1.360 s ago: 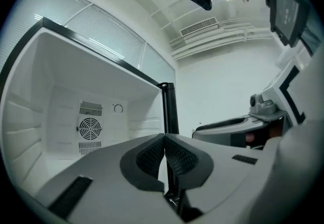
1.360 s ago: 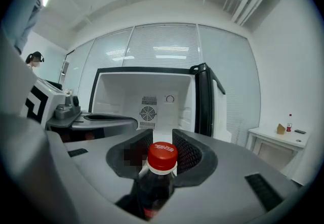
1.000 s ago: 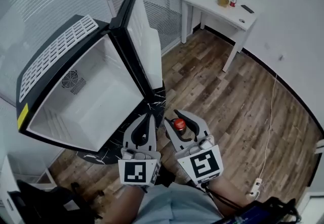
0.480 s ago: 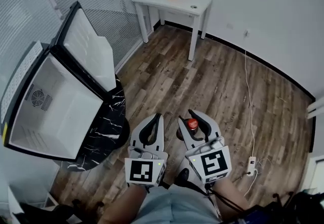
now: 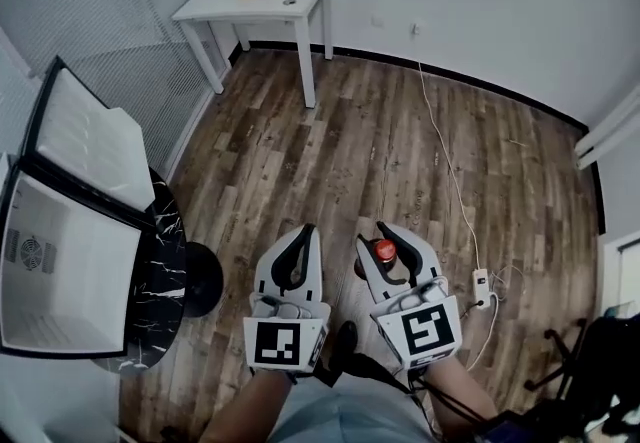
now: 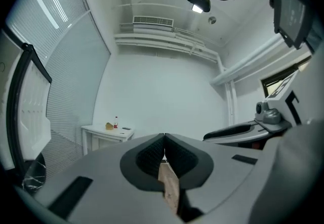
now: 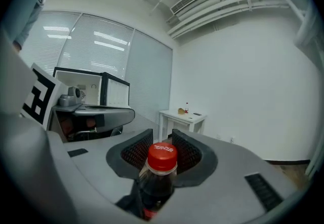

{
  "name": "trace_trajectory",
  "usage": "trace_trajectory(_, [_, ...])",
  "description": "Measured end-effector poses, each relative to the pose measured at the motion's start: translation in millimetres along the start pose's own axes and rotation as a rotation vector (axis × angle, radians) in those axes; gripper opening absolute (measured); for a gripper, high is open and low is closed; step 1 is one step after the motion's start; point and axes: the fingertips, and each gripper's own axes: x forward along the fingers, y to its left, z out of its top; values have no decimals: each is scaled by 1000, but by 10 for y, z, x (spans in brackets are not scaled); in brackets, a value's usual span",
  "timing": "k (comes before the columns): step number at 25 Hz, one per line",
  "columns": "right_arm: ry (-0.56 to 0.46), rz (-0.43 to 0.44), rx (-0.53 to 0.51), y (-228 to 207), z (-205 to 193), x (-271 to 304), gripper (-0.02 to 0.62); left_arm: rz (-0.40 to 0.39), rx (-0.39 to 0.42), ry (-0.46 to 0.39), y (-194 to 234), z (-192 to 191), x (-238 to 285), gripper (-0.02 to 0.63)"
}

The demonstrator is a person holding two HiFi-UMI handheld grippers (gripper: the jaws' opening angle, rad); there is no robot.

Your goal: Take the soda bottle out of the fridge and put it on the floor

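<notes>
Left gripper [image 6: 164,142]: jaws together, nothing between. White table [image 6: 96,129] against far wall. Fridge door [image 6: 30,112] at left edge.

Head view steeply down over floor [image 5: 400,151]; gripper views look forward, all sharing table [image 5: 225,7].

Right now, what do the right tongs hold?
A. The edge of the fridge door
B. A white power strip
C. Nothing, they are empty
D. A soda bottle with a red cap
D: in the right gripper view, the soda bottle with its red cap stands clamped between the pads of the right tongs, off the floor.
</notes>
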Motion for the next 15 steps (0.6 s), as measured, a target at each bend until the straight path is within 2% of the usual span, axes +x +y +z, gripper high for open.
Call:
trace_trajectory(5, [-1, -100, 59, -497, -190, -139, 123, -92, -22, 33, -388, -85, 410, 17])
trace_trajectory(8, [7, -150, 78, -661, -324, -138, 121, -126, -41, 51, -471, -203, 584, 17])
trace_trajectory(15, [24, -215, 112, -924, -597, -49, 121, -197, -28, 89, -567, -499, 900, 17])
